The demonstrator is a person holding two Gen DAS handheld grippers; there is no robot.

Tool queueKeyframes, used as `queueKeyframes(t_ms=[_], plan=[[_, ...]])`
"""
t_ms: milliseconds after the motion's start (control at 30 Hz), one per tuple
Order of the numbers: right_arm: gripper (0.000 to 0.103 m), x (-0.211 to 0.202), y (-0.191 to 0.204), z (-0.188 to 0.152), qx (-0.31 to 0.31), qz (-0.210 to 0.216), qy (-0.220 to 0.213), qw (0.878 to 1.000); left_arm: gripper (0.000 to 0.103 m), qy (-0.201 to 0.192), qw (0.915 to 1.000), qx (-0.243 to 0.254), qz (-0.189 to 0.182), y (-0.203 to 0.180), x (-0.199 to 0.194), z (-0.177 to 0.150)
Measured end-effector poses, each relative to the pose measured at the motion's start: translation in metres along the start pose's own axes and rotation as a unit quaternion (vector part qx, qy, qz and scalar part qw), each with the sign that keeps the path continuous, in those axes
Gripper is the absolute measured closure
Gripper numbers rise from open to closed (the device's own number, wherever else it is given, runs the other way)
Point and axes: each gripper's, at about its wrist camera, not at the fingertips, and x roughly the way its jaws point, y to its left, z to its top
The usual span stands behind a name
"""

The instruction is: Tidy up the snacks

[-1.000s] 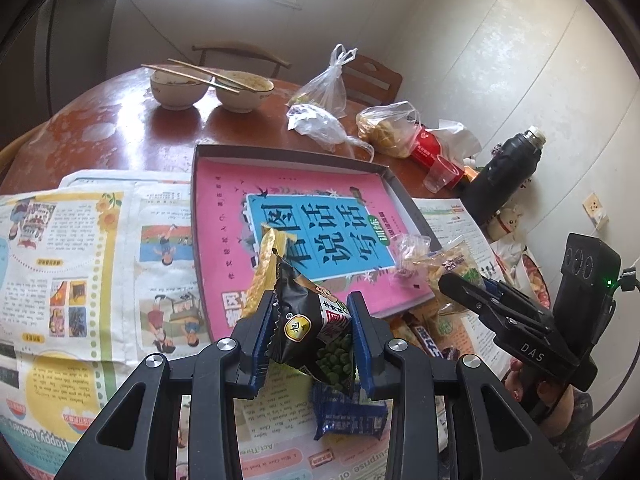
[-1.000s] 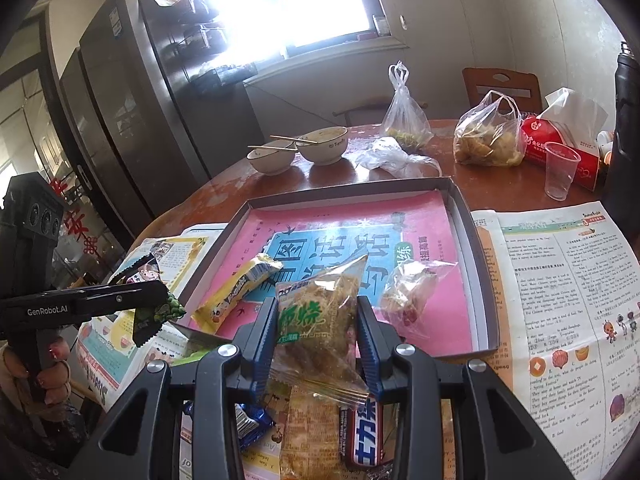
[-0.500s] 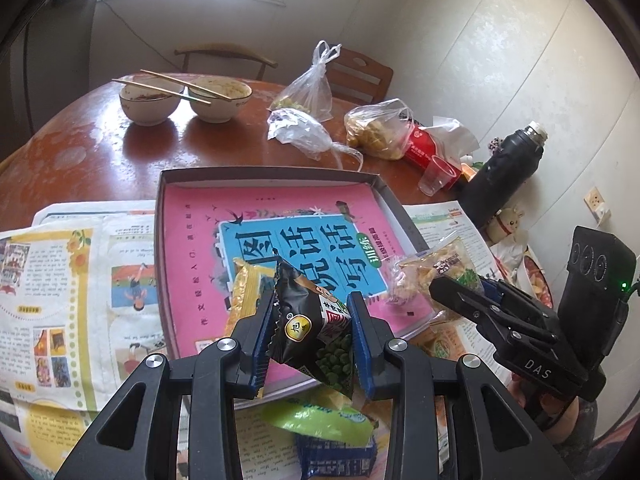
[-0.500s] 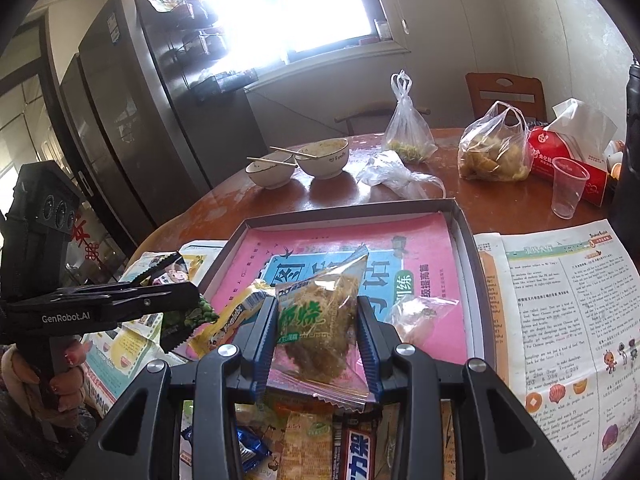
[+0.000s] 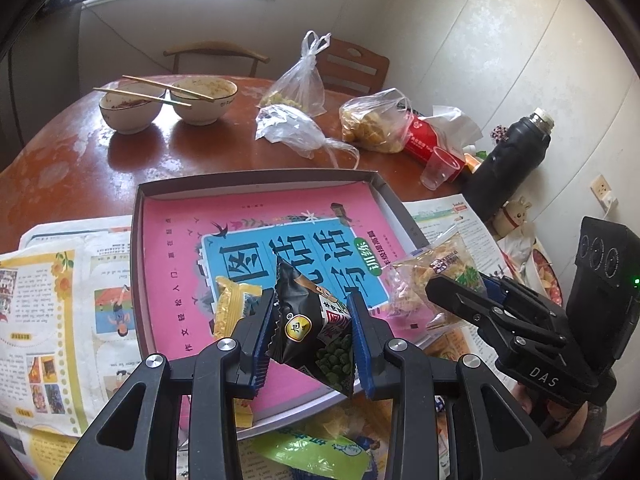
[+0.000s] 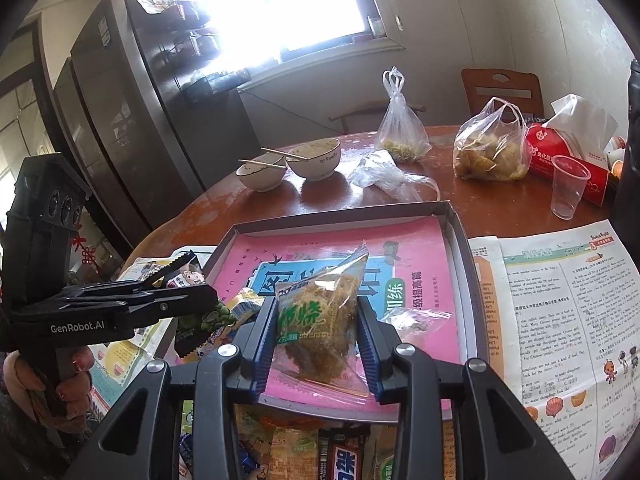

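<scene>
The left claw (image 5: 312,322) squeezes a shiny black crinkly bag of green peas (image 5: 314,330) over the near edge of the flat grey box with a pink book (image 5: 256,184). The right claw (image 6: 316,336) pinches a clear soft packet of brown crispy snack (image 6: 320,320) over that box too.

Left gripper (image 5: 312,320) points down & fwd, its blue pads (image 5: 264,328) pinched tight on a black pea snack bag (image 5: 316,332). Right gripper (image 6: 316,320) tilts down the same way, pads (image 6: 266,336) squeezing a clear bag of brown crunchy snack (image 6: 320,320). Both sit side by side, close together. A hand (image 6: 60,384) w/ curled fingers grips the left handle.
</scene>
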Motion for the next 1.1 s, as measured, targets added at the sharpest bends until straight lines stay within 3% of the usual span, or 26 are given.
queueKeyframes(t_ms=[400, 1100], plan=[[0.065, 0.007, -0.002, -0.005, 0.007, 0.000, 0.009, 1.000, 0.067, 0.006, 1.0000, -0.003, 0.003, 0.002, 0.015, -0.006], [0.065, 0.033, 0.001, -0.020, 0.010, 0.002, 0.043, 0.999, 0.067, 0.051, 0.9985, 0.010, 0.014, 0.003, 0.047, -0.017]])
